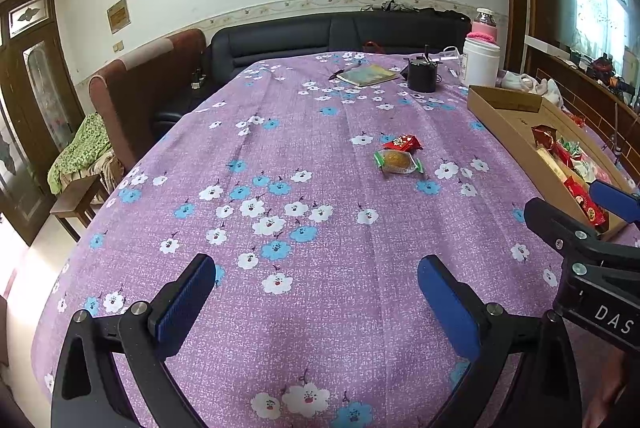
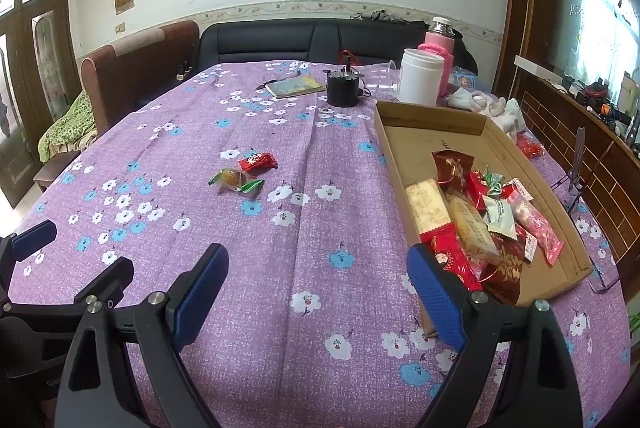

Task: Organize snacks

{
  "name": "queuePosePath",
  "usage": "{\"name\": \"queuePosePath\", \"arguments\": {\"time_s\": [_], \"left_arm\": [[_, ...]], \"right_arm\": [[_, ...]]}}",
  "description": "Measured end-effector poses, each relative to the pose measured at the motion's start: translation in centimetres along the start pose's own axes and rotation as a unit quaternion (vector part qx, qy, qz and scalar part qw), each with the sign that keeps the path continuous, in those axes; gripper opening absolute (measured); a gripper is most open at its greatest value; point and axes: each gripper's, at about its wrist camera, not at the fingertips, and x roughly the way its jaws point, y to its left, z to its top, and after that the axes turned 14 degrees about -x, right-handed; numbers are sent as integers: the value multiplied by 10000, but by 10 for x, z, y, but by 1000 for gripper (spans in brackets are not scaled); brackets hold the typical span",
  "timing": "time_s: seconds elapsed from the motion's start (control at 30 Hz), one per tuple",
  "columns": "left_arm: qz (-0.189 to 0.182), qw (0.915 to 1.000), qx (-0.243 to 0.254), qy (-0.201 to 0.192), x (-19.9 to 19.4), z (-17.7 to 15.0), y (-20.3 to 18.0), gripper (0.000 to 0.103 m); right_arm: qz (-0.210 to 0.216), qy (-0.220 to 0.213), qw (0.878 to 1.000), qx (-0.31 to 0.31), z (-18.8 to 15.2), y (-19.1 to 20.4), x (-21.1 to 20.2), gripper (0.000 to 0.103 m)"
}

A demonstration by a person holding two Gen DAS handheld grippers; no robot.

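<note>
Two loose snacks sit out on the purple floral tablecloth (image 1: 280, 148), right of centre in the left wrist view: a red wrapped candy (image 1: 403, 142) and, just below it and touching or nearly so, a clear-wrapped yellow cake with green twisted ends (image 1: 399, 163). In the right wrist view the same pair lies left of centre, the red one (image 2: 258, 162) above and to the right of the green-ended one (image 2: 235, 180). Both look feather-light and crinkly — the film will likely slide and rustle between the pads, and the cake inside seems soft enough to crush, so a gentle pinch across the middle of the body, not on the thin twisted ends, looks the safer hold. The cardboard box (image 2: 472, 124) fills the right side of the right wrist view, its near half piled with red, beige, white and pink packets; plenty of bare floor shows at its far end. Now the tools: the left gripper (image 1: 316, 292) sits at the bottom of its frame with its blue pads spread wide, nothing between them, only cloth behind. The right gripper (image 2: 316, 288) is likewise gaping and empty — its right pad overlaps the box's near corner in the picture, though whether it touches I cannot tell.
</note>
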Motion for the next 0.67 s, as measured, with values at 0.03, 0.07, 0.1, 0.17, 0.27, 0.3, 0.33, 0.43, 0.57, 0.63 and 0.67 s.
{"name": "queuePosePath", "arguments": {"time_s": [0.03,0.07,0.1,0.17,0.27,0.3,0.33,0.43,0.57,0.63,0.67], "left_arm": [[-6,10000,-2,1,0,0,0,102],[-11,10000,-6,3,0,0,0,102],[-5,10000,-9,4,0,0,0,102],[-8,10000,-13,9,0,0,0,102],[-7,10000,-13,12,0,0,0,102],[-5,10000,-12,11,0,0,0,102],[-2,10000,-14,16,0,0,0,102],[-2,10000,-22,35,1,0,1,102],[13,10000,-20,21,1,1,2,102],[55,10000,-59,-45,0,1,5,102],[57,10000,-74,-18,1,1,5,102]], "right_arm": [[1,0,10000,10,0,0,0,90],[2,0,10000,12,0,0,0,90],[4,5,10000,9,0,0,0,90],[-1,2,10000,9,0,0,0,90],[5,7,10000,8,0,0,0,90],[8,9,10000,10,0,0,1,90],[10,11,10000,9,0,0,1,90],[4,16,10000,9,1,1,1,90],[14,7,10000,11,1,2,2,90],[34,12,10000,22,1,2,3,90],[35,33,10000,26,2,2,5,90]]}}
